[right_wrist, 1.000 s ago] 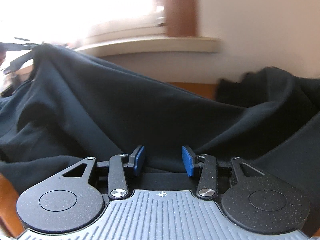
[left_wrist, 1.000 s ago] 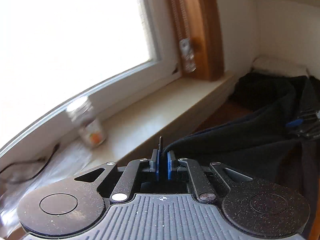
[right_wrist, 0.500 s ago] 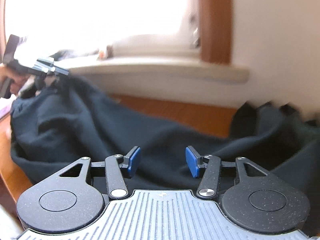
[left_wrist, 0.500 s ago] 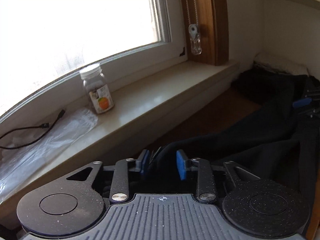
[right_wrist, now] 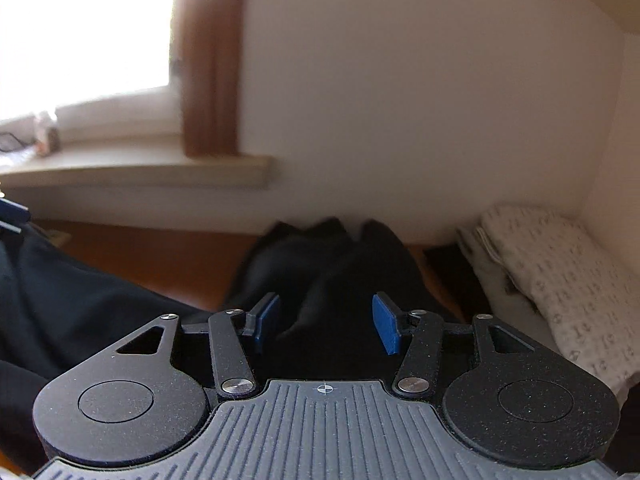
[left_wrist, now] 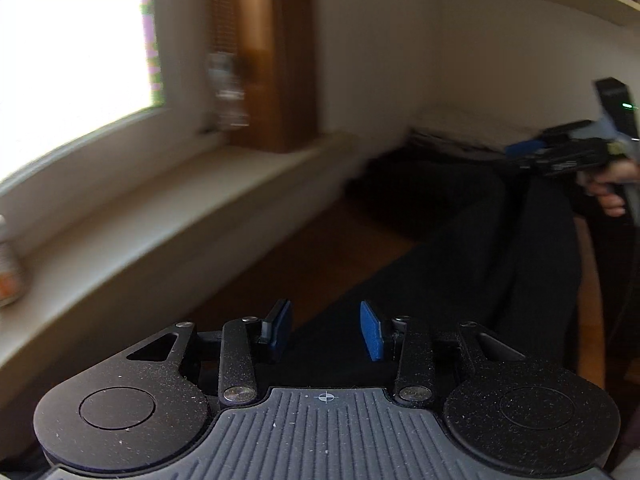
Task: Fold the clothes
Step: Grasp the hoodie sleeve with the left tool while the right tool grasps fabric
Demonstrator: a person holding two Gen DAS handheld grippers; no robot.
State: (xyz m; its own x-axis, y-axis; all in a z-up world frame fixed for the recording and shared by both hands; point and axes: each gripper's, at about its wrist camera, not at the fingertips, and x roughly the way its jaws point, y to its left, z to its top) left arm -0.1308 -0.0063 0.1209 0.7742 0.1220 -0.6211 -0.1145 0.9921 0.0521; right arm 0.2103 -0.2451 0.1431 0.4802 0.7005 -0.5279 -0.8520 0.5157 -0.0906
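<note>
Currently the dark garment (left_wrist: 472, 264) lies rumpled across the wooden table (left_wrist: 320, 264), soft, limp and light; take hold at an edge or corner. Left gripper (left_wrist: 326, 330) and right gripper (right_wrist: 326, 322) hover low over the cloth, pointing toward the far wall, jaws spread, pinching nothing

I scan both wrist views for lettering — none legible. The jar (left_wrist: 8, 264) on the sill (left_wrist: 168, 216) has an orange label, blurred; the patterned cloth (right_wrist: 560, 276) carries tiny marks — unreadable.
</note>
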